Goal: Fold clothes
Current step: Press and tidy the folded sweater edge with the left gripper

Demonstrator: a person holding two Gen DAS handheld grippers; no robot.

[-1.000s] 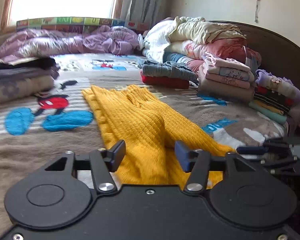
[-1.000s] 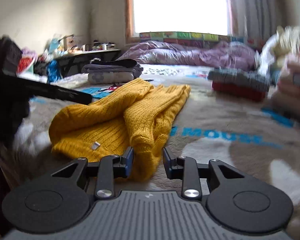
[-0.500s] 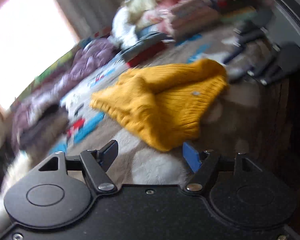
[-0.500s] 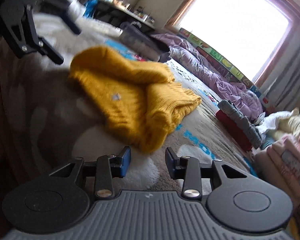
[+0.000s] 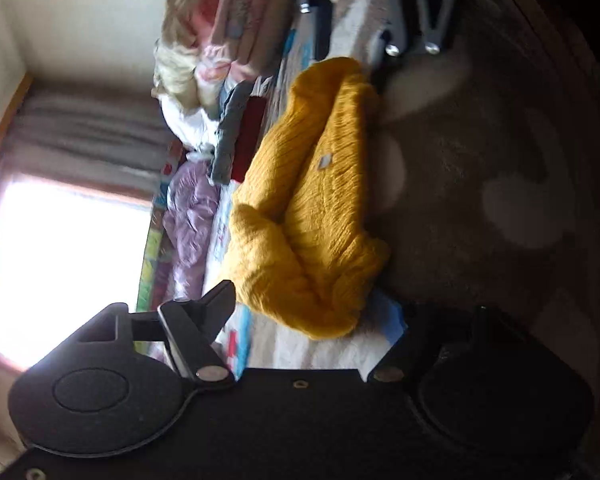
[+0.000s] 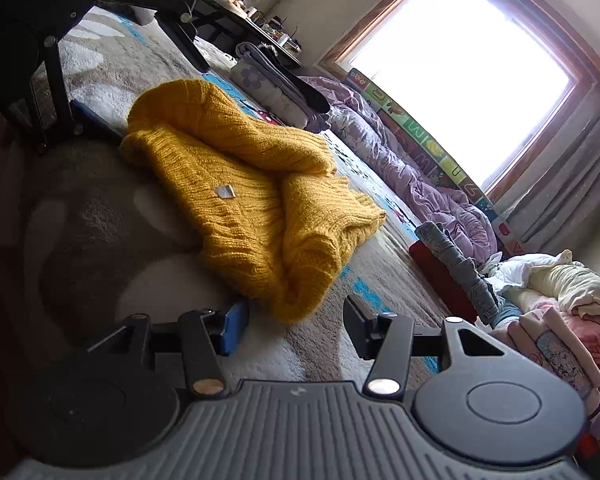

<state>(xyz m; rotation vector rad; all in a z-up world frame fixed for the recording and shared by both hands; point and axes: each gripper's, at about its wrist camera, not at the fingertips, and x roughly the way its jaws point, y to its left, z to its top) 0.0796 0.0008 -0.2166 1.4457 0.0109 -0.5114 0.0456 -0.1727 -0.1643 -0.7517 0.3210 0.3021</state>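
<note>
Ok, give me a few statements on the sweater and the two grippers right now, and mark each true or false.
1. The yellow sweater lies folded on the bed blanket. True.
2. The right gripper is clamped on the sweater. False: its fingers are apart and hold nothing.
3. The left gripper is open. True.
4. A small pale tag shows on the sweater. True.
5. The sweater sits on top of the folded stack. False: it lies apart from it.

1. the yellow sweater (image 6: 256,204) is chunky ribbed knit, matt and rough.
2. the blanket (image 6: 80,216) under it looks like soft, fuzzy plush.
3. the right gripper (image 6: 292,328) is matt black plastic with shiny metal screws.
4. at 2 o'clock, the window frame (image 6: 364,24) is wood.
</note>
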